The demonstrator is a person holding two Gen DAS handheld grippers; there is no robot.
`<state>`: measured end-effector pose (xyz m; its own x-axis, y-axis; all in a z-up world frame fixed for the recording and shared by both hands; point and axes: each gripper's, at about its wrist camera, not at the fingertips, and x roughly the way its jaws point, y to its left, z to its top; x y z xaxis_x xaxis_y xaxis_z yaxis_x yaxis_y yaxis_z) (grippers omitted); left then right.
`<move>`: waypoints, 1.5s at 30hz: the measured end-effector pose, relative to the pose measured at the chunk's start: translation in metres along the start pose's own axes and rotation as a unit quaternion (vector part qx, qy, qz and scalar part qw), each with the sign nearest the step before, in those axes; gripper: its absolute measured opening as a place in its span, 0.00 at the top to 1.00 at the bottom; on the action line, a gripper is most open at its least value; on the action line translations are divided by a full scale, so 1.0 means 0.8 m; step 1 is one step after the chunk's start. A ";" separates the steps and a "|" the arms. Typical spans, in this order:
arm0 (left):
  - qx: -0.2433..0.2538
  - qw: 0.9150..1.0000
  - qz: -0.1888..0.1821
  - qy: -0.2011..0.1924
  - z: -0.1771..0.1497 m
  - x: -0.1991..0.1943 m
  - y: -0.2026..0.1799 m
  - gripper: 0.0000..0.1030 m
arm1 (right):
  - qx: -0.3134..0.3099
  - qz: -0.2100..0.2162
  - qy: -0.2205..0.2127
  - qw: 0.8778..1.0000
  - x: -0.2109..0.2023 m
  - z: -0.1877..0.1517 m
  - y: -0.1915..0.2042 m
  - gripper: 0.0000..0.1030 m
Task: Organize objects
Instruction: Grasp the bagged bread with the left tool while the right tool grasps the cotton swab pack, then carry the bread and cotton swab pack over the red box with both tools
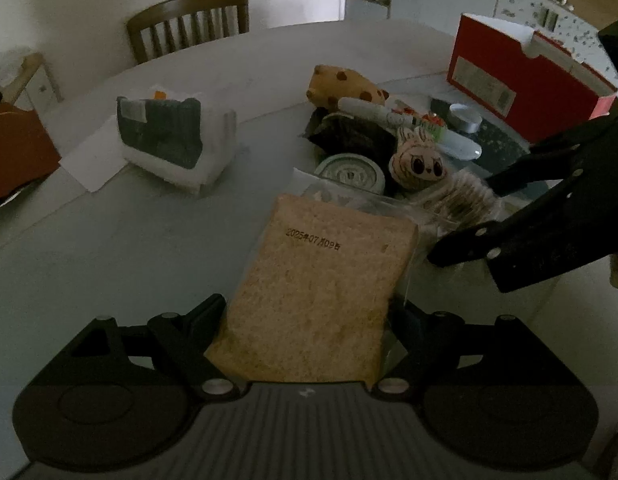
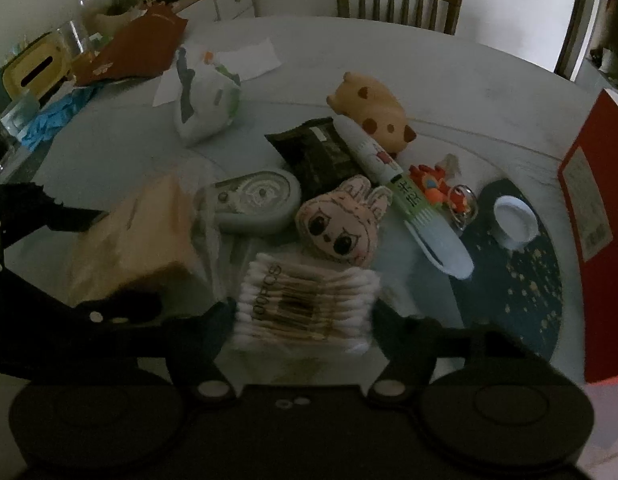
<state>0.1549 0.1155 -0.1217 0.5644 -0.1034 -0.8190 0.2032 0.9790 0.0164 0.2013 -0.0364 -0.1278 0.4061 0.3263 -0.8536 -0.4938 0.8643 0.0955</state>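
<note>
My left gripper (image 1: 309, 312) is shut on a wrapped slice of brown bread (image 1: 321, 296) with a printed date, held above the table. The bread (image 2: 137, 236) and the left gripper (image 2: 109, 260) also show at the left of the right wrist view. My right gripper (image 2: 303, 312) is shut on a pack of cotton swabs (image 2: 305, 304), also visible in the left wrist view (image 1: 465, 200). Ahead lies a pile: a rabbit-face plush (image 2: 341, 220), a spotted plush pig (image 2: 373, 108), a dark snack packet (image 2: 317, 152), a grey round case (image 2: 253, 200).
A red box (image 2: 589, 208) stands at the right edge beside a dark mat (image 2: 521, 280) with a white cup (image 2: 515, 220). A tissue pack (image 1: 177, 136), papers and clutter lie at the far left. A wooden chair (image 2: 397, 0) stands behind the round table (image 2: 469, 92).
</note>
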 end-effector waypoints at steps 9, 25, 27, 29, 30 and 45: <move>-0.025 1.000 0.008 0.002 0.004 -0.019 -0.027 0.16 | 0.036 0.009 -0.024 0.999 -0.042 -0.020 -0.024 0.33; -0.021 0.999 -0.007 -0.043 0.058 -0.066 -0.123 0.16 | 0.082 -0.006 -0.082 0.993 -0.146 -0.042 -0.100 0.33; -0.019 0.999 -0.010 -0.049 0.067 -0.068 -0.136 0.16 | 0.086 -0.011 -0.089 0.992 -0.157 -0.045 -0.112 0.33; -0.018 0.998 -0.012 -0.055 0.076 -0.070 -0.147 0.16 | 0.089 -0.013 -0.097 0.991 -0.167 -0.046 -0.124 0.33; -0.016 0.998 -0.012 -0.058 0.080 -0.071 -0.154 0.16 | 0.090 -0.014 -0.100 0.991 -0.172 -0.047 -0.130 0.33; 0.014 0.995 -0.025 -0.098 0.154 -0.065 -0.240 0.16 | 0.096 -0.052 -0.136 0.985 -0.216 -0.047 -0.217 0.33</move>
<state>0.1853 -0.0890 -0.0117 0.6982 -0.1866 -0.6912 0.2554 0.9668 -0.0030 0.1882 -0.2571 -0.0161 0.6510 0.3010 -0.6968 -0.2957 0.9461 0.1324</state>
